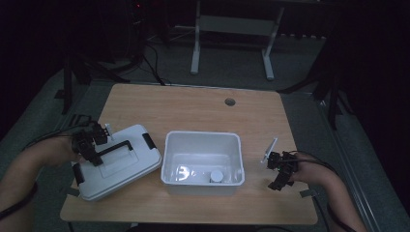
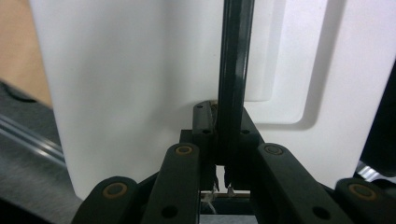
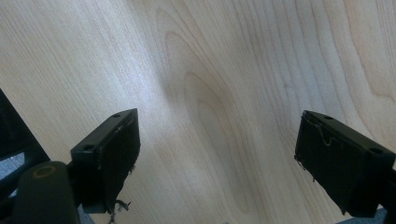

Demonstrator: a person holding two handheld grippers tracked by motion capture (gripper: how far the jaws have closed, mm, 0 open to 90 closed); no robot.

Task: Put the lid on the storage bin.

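Left gripper view: left gripper [image 2: 223, 179] clamps smooth white lid's [image 2: 130, 84] slim black handle [image 2: 233, 70].

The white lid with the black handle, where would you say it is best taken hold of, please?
Probably by the black handle across the white lid, from above: the bar stands proud of the flat top, thin enough for jaws to span. The left hand-held gripper is shut on it that way.
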